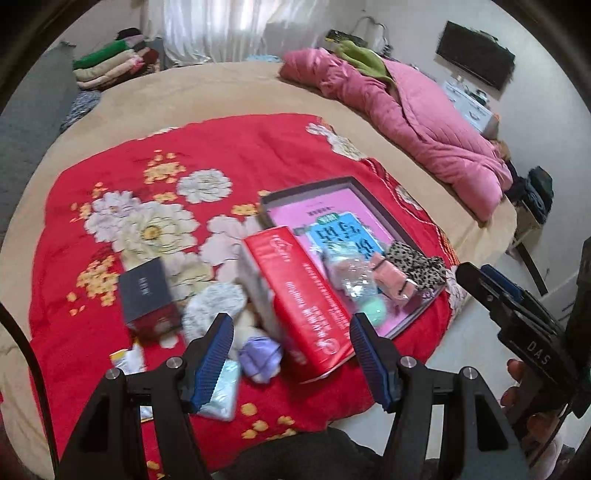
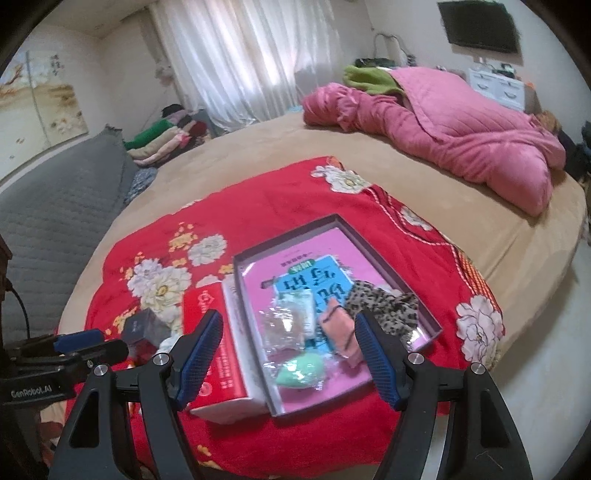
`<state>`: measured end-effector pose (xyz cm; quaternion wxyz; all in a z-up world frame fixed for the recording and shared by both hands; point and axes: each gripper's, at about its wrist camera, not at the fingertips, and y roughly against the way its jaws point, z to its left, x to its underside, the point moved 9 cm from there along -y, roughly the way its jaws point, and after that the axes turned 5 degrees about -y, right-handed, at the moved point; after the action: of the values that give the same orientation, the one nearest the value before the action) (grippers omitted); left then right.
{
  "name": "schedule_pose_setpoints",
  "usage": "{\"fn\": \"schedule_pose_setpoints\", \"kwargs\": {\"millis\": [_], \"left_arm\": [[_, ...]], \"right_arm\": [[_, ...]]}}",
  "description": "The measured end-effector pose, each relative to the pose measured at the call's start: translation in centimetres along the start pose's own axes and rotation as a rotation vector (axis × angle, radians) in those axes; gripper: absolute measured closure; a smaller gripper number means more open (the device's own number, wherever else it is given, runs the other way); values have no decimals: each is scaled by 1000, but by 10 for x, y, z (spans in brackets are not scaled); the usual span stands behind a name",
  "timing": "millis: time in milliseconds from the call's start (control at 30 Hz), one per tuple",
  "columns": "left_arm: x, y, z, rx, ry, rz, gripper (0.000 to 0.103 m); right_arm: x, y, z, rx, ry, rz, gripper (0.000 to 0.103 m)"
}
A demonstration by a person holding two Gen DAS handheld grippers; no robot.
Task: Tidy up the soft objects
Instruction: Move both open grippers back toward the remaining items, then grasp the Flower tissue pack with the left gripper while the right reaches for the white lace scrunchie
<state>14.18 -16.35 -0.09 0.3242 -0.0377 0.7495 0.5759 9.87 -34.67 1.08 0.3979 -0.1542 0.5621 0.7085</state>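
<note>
We are in a home bedroom: a wide bed (image 2: 369, 177) with a pink quilt (image 2: 461, 133), folded blankets (image 2: 162, 142) stacked by white curtains (image 2: 236, 55), a television (image 2: 480, 26) on the wall.

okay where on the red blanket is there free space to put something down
The far half of the red floral blanket, beyond the shallow tray and the dark box, is bare. It is crowded near the red box.
</note>
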Motion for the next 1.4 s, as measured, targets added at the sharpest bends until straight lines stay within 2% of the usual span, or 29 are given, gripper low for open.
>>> {"fn": "schedule_pose_setpoints", "kwargs": {"millis": [267,633,967,1200,1400], "left_arm": [[19,28,41,-33,68,-37,38],[57,46,95,-76,156,-49,38],[97,28,104,-71,174,6,38],[113,19,105,-89,184,28,38],[123,4,102,-67,194,54,38]], "right_arm": [[9,6,43,-61,72,6,25],[31,10,99,-108,206,31,25],[52,5,131,-186,240,89,25],[67,-5,135,-216,230,140,25],[82,-18,139,-231,220,188,25]]}}
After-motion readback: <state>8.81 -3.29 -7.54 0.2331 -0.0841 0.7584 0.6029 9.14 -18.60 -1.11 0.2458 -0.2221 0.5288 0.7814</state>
